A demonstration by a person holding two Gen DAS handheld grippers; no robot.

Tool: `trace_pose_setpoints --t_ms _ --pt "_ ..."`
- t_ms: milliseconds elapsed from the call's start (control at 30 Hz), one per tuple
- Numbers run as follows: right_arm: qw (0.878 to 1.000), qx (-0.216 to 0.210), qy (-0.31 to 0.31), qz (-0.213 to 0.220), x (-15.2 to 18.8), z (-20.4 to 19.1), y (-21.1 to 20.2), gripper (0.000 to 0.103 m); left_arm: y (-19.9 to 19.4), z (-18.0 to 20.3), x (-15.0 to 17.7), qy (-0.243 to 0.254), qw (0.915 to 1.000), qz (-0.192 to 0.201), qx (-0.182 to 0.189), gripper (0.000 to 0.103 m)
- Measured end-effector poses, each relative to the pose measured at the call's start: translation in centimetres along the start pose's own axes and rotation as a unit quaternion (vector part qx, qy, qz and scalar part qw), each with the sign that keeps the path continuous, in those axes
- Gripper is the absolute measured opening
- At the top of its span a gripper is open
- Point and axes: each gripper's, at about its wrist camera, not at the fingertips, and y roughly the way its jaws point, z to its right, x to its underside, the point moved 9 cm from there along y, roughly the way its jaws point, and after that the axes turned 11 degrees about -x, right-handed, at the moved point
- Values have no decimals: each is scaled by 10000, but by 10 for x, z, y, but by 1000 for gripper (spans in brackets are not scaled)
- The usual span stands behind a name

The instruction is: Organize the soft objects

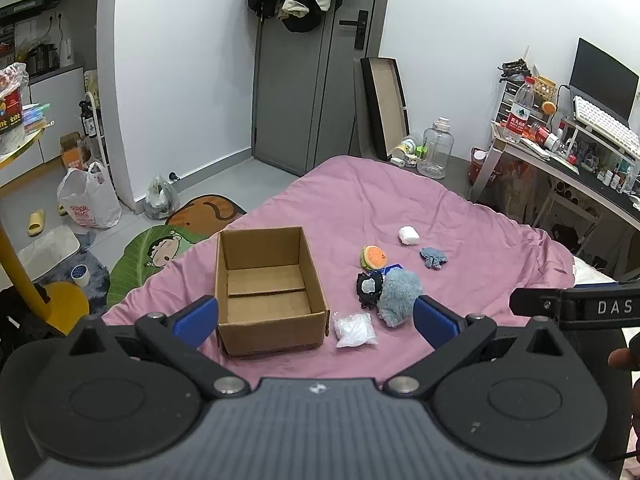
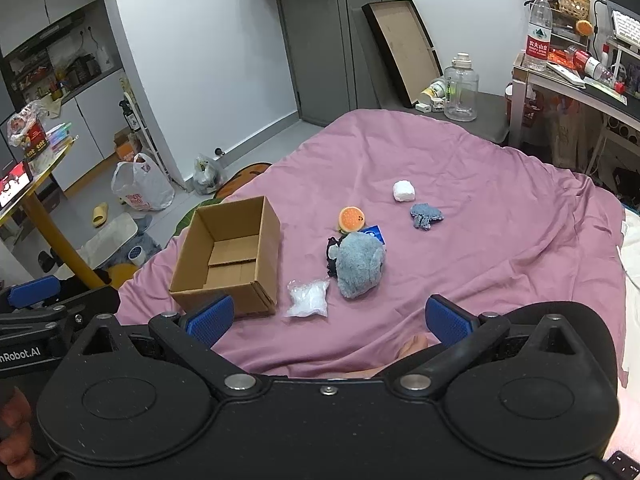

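Note:
An empty open cardboard box [image 1: 264, 292] [image 2: 228, 256] stands on the pink bedspread [image 1: 460, 220] [image 2: 480, 200]. To its right lie soft things: a clear bag of white filling [image 1: 354, 330] [image 2: 308, 298], a fluffy blue-grey plush [image 1: 398, 296] [image 2: 360, 264], a black-and-white item [image 1: 368, 288] [image 2: 332, 252], an orange burger plush [image 1: 374, 257] [image 2: 352, 218], a white pad [image 1: 409, 235] [image 2: 403, 191] and a blue-grey knitted piece [image 1: 433, 257] [image 2: 426, 215]. My left gripper [image 1: 316, 316] is open and empty, held above the box's near side. My right gripper [image 2: 330, 320] is open and empty, near the bed's front.
A door with hanging coats [image 1: 304, 60] is behind the bed. A cluttered desk [image 1: 580, 152] [image 2: 580, 80] stands at the right. A large clear jug [image 1: 436, 148] [image 2: 461, 88], plastic bags [image 1: 90, 196] and mats lie on the floor. A yellow-legged table [image 2: 48, 208] is at the left.

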Motion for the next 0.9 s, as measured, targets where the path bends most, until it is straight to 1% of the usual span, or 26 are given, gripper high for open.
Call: trace_pose_setpoints --t_ms 200,367,433,900 --pt "10000 2 34 -29 2 1 1 103 1 -1 1 -15 10000 -55 -9 103" --pt "10000 11 91 13 3 1 0 103 -3 -4 0 -92 10000 35 16 103" --pt "9999 40 98 9 4 2 1 103 -1 -4 0 -107 9999 13 8 103" --pt "10000 60 60 -29 6 2 3 103 2 -6 2 -84 10000 -36 -14 103"
